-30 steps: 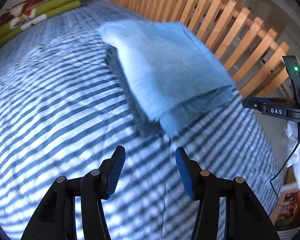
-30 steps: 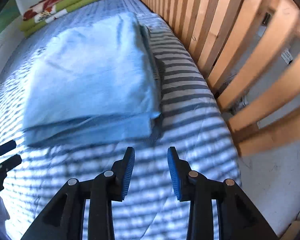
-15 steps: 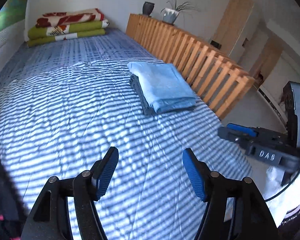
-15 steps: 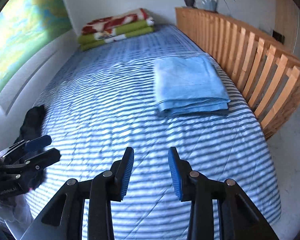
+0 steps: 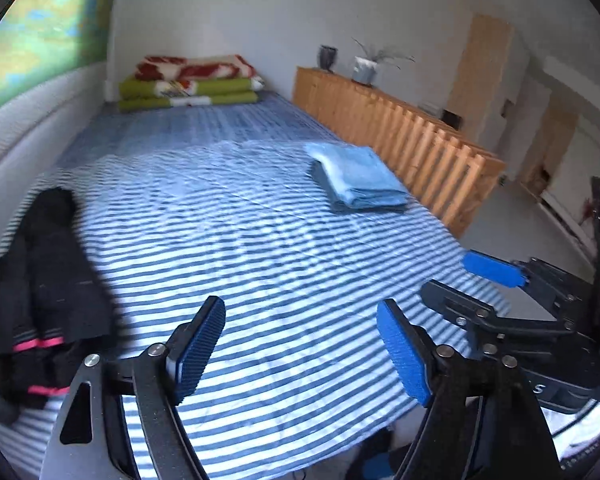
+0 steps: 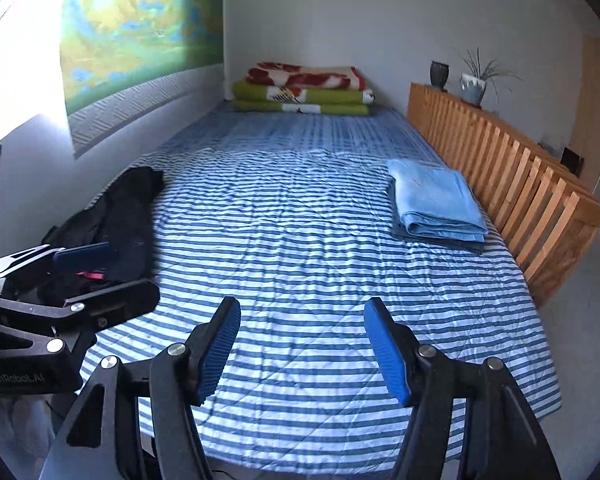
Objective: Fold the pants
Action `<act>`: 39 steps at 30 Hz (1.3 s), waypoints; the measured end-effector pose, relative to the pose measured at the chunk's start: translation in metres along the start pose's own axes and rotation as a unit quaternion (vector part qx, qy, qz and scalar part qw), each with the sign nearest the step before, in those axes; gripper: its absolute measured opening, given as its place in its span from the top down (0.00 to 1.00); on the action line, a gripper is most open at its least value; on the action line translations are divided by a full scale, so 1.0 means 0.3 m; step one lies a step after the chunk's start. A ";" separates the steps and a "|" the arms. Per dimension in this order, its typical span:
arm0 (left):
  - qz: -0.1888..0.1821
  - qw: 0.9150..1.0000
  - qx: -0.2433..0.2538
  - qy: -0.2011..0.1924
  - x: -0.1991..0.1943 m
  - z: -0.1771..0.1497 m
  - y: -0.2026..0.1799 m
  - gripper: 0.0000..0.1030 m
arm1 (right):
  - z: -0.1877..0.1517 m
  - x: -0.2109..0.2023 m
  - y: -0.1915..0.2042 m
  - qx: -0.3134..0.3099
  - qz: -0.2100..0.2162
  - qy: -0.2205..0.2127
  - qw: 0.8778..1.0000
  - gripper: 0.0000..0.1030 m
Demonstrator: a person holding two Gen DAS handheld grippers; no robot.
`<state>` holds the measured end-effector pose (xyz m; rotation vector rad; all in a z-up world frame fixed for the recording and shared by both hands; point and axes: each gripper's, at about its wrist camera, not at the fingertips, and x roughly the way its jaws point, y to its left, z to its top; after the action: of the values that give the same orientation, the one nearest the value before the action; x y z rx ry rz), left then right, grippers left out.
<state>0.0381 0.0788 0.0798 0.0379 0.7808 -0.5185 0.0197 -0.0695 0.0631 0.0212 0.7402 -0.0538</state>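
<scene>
Left gripper [image 5: 300,354] and right gripper [image 6: 302,346] both opening wide, gripping nothing; folded blue pants [image 6: 436,200] lying far right, black garment [image 6: 120,216] left.

Black pants [image 6: 116,216], seemingly crumpled, on the bed's left edge

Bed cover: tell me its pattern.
Blue and white stripes on the bed cover, clearest in the right wrist view.

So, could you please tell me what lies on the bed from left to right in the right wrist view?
Black clothes → bare striped bedcover → folded blue pants → wooden slatted rail. The left gripper overlaps the black clothes, so I leave it unplaced.
</scene>
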 end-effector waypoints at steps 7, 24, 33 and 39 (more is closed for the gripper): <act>0.033 0.999 -0.012 0.017 -0.042 -0.179 0.010 0.16 | -0.139 0.010 0.039 0.032 0.001 0.025 0.999 0.40; 0.030 0.999 0.002 0.024 0.066 -0.190 -0.114 0.05 | -0.203 0.002 -0.075 0.068 -0.042 0.019 0.997 0.40; 0.028 0.999 -0.001 0.019 0.063 -0.178 -0.100 0.05 | -0.200 -0.037 -0.065 0.074 -0.056 0.001 0.996 0.40; 0.032 0.999 -0.007 0.016 0.050 -0.179 -0.090 0.04 | -0.213 -0.044 -0.048 0.071 -0.055 0.000 0.996 0.40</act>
<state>-0.0010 0.0607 0.0353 0.0584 0.8114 -0.4538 -0.0338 -0.0809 0.0248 0.1166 0.7359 -0.2108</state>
